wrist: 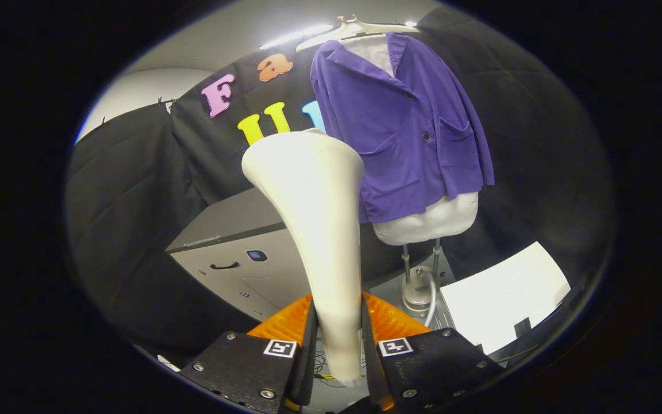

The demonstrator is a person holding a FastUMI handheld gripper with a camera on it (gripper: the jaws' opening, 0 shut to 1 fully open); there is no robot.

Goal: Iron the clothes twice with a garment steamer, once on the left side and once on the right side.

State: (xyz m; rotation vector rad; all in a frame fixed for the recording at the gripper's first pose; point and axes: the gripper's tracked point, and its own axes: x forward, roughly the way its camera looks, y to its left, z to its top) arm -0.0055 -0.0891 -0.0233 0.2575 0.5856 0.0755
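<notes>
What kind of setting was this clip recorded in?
Likely a staged recording booth, not a home: black cloth wall, purple corduroy jacket on a white mannequin torso, gripper clamping a cream garment steamer.

You could not see the cream funnel-shaped plastic steamer head's [314, 218] face; it hid the purple corduroy jacket's [417, 144] lower left edge. Your tongs [338, 339] clamped its handle, whose bottom end was hidden.

The gripper [338, 339] points forward and slightly upward, its two fingers [310, 339] standing close together and nearly parallel. Both fingers press against the narrow handle of the garment steamer [314, 213], one on each side, holding it upright so its wide head rises beyond the fingertips
</notes>
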